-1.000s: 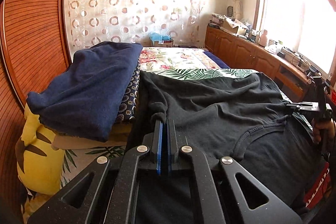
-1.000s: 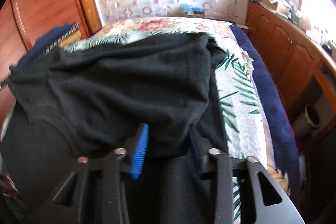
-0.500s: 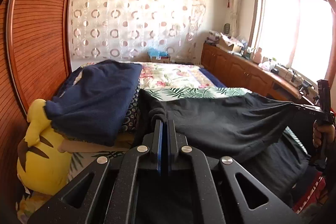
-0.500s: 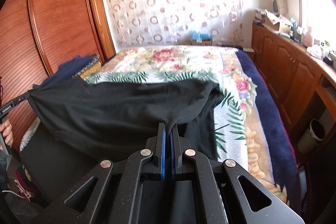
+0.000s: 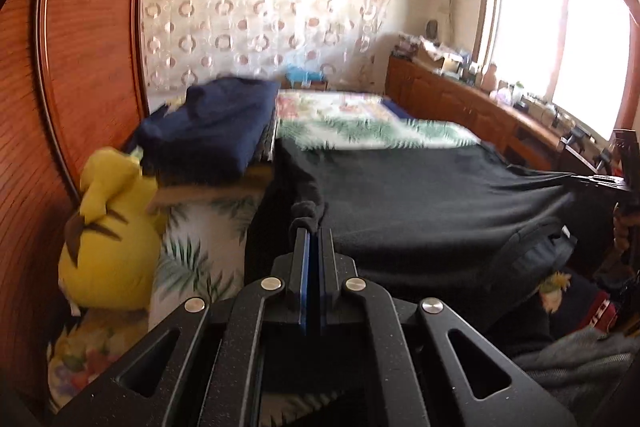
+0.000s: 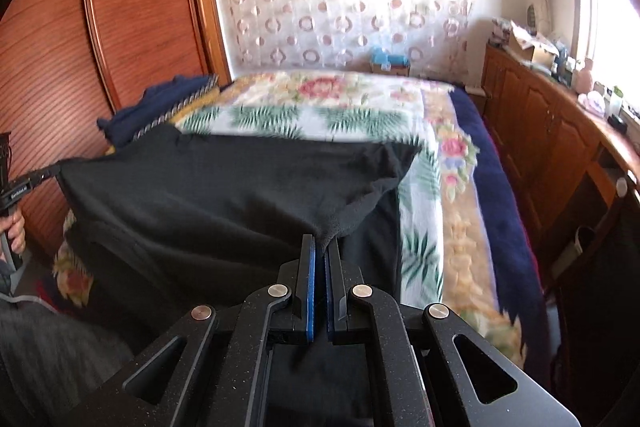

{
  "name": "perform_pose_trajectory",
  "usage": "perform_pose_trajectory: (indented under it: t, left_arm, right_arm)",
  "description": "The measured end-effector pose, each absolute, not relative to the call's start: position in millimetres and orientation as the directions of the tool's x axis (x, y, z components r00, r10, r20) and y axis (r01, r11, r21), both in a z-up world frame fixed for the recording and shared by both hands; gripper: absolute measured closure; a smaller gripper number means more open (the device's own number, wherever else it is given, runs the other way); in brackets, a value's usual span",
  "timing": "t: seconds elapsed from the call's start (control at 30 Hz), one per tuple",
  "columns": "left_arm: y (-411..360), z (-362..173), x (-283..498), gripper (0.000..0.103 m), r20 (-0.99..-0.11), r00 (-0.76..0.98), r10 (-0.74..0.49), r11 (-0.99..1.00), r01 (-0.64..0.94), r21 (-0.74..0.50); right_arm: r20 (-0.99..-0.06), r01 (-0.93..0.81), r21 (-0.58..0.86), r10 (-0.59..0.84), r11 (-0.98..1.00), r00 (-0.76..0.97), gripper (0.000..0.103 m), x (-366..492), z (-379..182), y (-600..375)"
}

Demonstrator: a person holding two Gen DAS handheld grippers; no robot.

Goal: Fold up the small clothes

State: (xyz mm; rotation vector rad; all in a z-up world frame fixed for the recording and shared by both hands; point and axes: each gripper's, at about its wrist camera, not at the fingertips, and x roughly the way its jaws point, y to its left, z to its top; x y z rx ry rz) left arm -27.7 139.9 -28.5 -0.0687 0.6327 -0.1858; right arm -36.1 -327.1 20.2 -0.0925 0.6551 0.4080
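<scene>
A black shirt [image 5: 420,195] hangs stretched between both grippers above the near end of the bed. My left gripper [image 5: 314,233] is shut on one bunched corner of it. My right gripper [image 6: 320,241] is shut on the opposite corner of the black shirt [image 6: 224,187]. In the right wrist view the left gripper [image 6: 56,169] pinches the cloth at the far left, held by a hand. The right gripper [image 5: 572,183] shows at the right edge of the left wrist view. The shirt's lower part droops over the bed's front edge.
The bed carries a floral leaf-print blanket [image 6: 320,103]. A folded navy blanket [image 5: 216,123] lies on a pillow stack at the bed's left, with a yellow plush toy [image 5: 108,227] beside it. Wooden cabinets [image 6: 540,131] run along the right wall; a wooden wardrobe [image 5: 72,47] stands left.
The right gripper closed on the shirt's corner. Both grippers then lifted and pulled back toward the bed's near end, drawing the shirt taut between them and uncovering more of the floral blanket.
</scene>
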Motion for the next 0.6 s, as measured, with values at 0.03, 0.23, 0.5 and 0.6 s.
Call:
perform_pose_trajectory:
  t: [0.03, 0.23, 0.5, 0.6]
  left_arm:
    - [140.5, -36.8, -29.1, 0.099, -0.6, 0.776, -0.196, 0.981, 0.149, -0.128]
    - [143.7, -76.5, -22.6, 0.099, -0.678, 0.704, -0.212, 0.976, 0.116, -0.184]
    - [137.1, -87.2, -25.0, 0.091, -0.713, 0.675, -0.193, 0.981, 0.109, -0.162]
    - [139.6, -82.9, -26.7, 0.089, -0.702, 0.689, -0.182, 0.983, 0.105, -0.152]
  right_arm:
    - [-0.621, -0.392, 0.045, 0.333, 0.919, 0.71, 0.1, -36.7, 14.8, -327.6]
    - [-0.694, -0.347, 0.099, 0.314, 0.933, 0.647, 0.1, -25.9, -31.5, -324.1]
    - [-0.701, -0.319, 0.127, 0.312, 0.939, 0.641, 0.099, -27.3, -36.6, -327.6]
    - [-0.688, -0.323, 0.102, 0.301, 0.941, 0.66, 0.099, -30.5, -26.4, -324.5]
